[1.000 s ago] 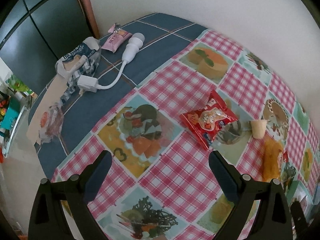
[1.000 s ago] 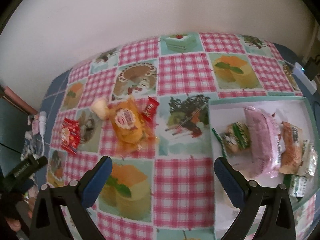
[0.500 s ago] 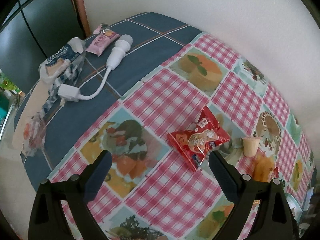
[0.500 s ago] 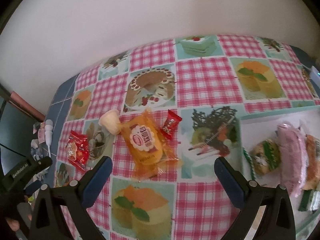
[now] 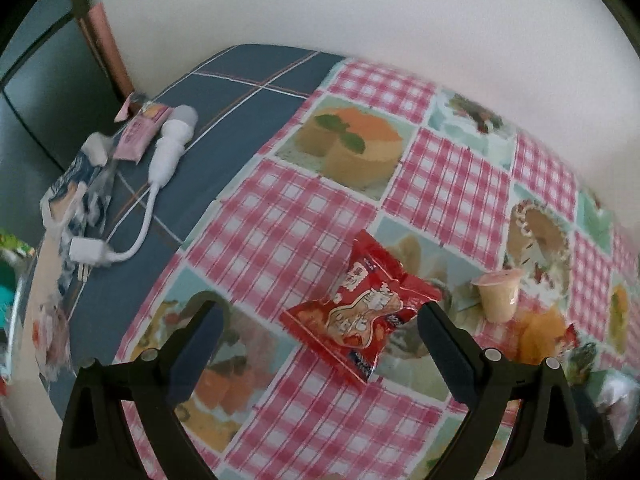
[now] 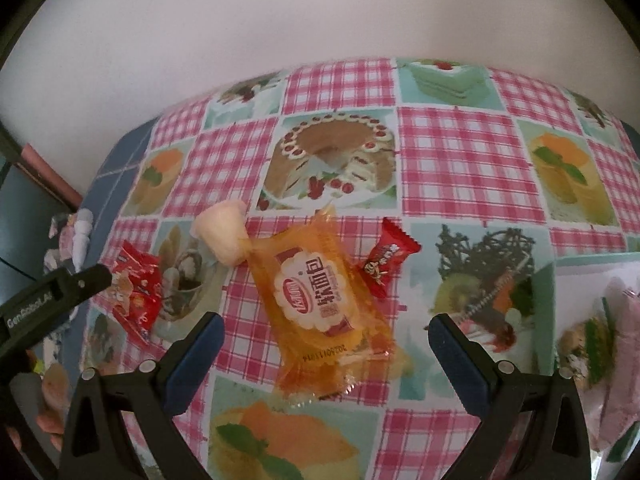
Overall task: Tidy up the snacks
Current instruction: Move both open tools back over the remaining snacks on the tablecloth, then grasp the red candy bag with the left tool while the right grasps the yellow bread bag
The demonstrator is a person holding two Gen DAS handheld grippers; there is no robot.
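A red snack packet (image 5: 360,312) lies on the patterned tablecloth, just ahead of my open left gripper (image 5: 320,328), whose right finger reaches its edge. A pale jelly cup (image 5: 498,294) stands to its right. In the right wrist view an orange bread packet (image 6: 320,304) lies between the tips of my open right gripper (image 6: 326,340). A small red candy (image 6: 386,260) sits at its right, the jelly cup (image 6: 224,238) at its upper left, and the red packet (image 6: 134,288) farther left. The left gripper (image 6: 52,292) shows at the left edge.
A white tray (image 6: 560,276) with several wrapped snacks sits at the right. On the blue cloth at the left lie a white plug and cable (image 5: 160,168), a pink sachet (image 5: 140,136) and a crumpled wrapper (image 5: 76,188). A white wall backs the table.
Both grippers have come lower and closer to the table. The red packet now sits between the left fingers; the orange bread packet has moved to the centre of the right view. Both stay open.
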